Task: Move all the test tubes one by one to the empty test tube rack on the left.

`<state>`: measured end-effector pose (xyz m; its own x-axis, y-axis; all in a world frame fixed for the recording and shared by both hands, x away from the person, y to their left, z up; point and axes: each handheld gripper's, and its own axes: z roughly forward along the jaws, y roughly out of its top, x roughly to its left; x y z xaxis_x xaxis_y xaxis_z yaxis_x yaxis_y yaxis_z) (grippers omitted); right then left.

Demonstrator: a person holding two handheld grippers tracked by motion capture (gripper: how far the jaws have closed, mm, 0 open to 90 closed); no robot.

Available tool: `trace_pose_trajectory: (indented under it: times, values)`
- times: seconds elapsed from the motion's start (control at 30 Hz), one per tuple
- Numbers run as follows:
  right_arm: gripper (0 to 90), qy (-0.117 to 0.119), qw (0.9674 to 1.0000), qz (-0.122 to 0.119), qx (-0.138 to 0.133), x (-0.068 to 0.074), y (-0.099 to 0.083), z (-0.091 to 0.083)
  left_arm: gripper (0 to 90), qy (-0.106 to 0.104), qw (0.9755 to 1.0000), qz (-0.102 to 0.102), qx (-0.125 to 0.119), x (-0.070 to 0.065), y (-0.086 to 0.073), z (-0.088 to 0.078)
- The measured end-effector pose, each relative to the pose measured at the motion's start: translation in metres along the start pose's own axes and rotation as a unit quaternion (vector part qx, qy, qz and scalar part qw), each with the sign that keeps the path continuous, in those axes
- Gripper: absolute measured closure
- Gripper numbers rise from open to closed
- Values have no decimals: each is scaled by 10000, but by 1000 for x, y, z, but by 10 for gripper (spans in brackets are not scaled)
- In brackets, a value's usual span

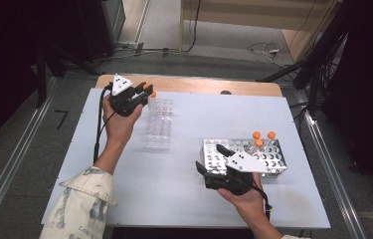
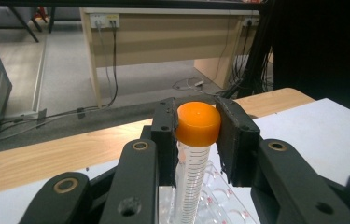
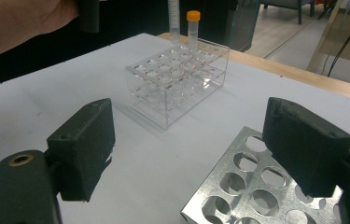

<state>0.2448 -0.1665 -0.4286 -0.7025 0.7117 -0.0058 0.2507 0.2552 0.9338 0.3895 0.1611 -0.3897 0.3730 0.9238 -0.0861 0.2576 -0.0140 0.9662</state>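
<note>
The step looks like moving tubes from the metal rack (image 1: 268,159) to the clear rack (image 1: 158,124). The left gripper (image 2: 196,135) clamps a tube (image 2: 191,172) by its orange cap, over the clear rack's far end (near the table's far edge). Next: lower it into a free well. The right gripper (image 3: 200,149) hangs wide open, empty, over the metal rack.

A pale blue-white sheet (image 1: 184,199) covers the light wooden table (image 1: 199,84). Directly on it, a clear plastic tube rack (image 1: 158,124) stands at ten o'clock, and a perforated silver metal rack (image 1: 273,158) sits at four o'clock.
</note>
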Motion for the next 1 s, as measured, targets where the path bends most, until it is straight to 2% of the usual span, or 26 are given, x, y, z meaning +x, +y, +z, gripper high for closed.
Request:
trace_pose_trajectory:
  times: [0.23,0.43,0.67,0.87,1.0]
  values:
    - [164,22,10000,11,-5,1,0,-1,709,100,9999,-16,57,3,-4,14]
    - [166,27,10000,4,0,1,-1,-1,709,101,9998,0,170,3,-10,22]
    - [169,32,10000,14,-5,1,-1,-1,707,165,9992,177,306,-1,-21,28]
    - [171,31,10000,24,10,0,-1,-2,708,182,9989,139,409,1,-34,29]
    - [172,35,10000,12,18,1,-2,-1,706,203,9986,212,444,0,-38,30]
